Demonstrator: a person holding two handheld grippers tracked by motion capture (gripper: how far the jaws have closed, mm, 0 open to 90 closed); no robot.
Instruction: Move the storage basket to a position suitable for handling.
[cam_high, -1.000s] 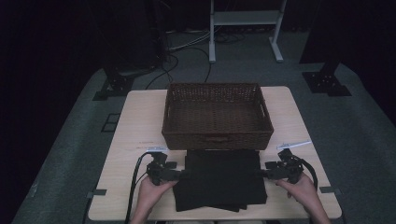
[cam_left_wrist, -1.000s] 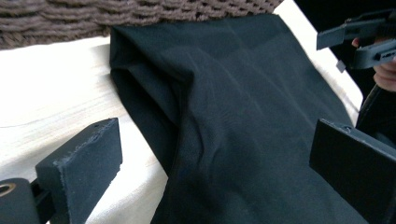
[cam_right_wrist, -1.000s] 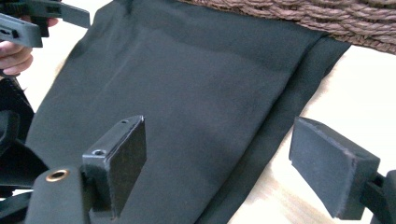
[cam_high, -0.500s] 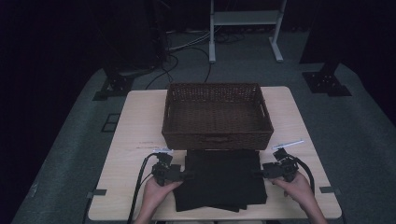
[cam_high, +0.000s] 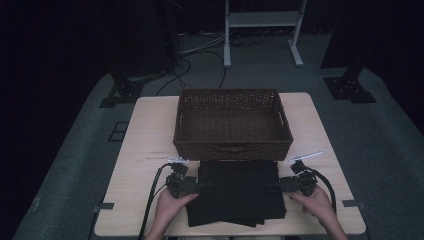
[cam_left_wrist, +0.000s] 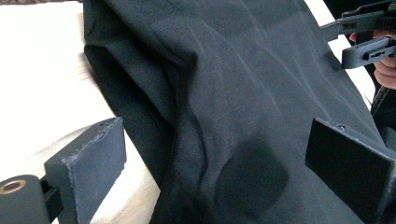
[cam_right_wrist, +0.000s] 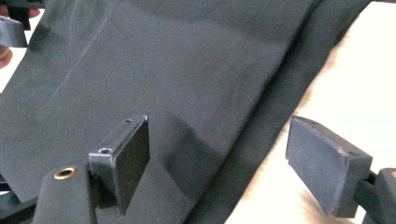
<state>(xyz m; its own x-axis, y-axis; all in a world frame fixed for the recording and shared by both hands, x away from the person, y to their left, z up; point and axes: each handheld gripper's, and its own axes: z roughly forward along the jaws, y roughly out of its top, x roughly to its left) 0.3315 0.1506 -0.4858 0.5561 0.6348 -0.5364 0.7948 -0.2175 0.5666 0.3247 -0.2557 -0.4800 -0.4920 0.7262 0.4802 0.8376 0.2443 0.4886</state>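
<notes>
Two grippers get ready to pinch a folded black cloth.

The cloth lies low in the middle of the high view, just below the brown woven basket. The left gripper and right gripper both gape wide over its side edges. Best to pinch both edges together and lift evenly.

**Black two-jaw grippers, bare forearms**

The left gripper and right gripper are black, boxy units, each trailing a thick black cable that loops off toward 6 o'clock. Each jaw ends in a flat, rectangular black pad with scuffed edges; small screw holes show on the right gripper's jaw. A brass-ringed hole sits at 7 o'clock of each gripper view. The forearms show no sleeves.
</notes>
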